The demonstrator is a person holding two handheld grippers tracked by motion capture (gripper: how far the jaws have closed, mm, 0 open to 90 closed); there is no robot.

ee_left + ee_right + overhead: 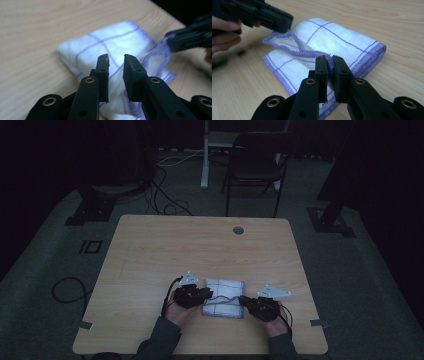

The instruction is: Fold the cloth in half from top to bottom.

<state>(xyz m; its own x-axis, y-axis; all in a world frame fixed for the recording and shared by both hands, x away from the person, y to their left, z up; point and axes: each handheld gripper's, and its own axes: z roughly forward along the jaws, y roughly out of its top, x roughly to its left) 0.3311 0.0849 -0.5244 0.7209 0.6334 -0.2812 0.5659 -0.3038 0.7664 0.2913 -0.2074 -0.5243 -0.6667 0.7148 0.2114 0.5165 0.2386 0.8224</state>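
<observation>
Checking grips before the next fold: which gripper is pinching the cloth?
The right gripper, jaws nearly together on the hem of the cloth; the left gripper has jaws apart over it, pinching nothing.

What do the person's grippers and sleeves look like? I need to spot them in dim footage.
The left gripper and right gripper are black, each with two flat jaws, brass-coloured rivets, a grey three-cornered plate on top and a black cable. The sleeves are dark grey.
</observation>
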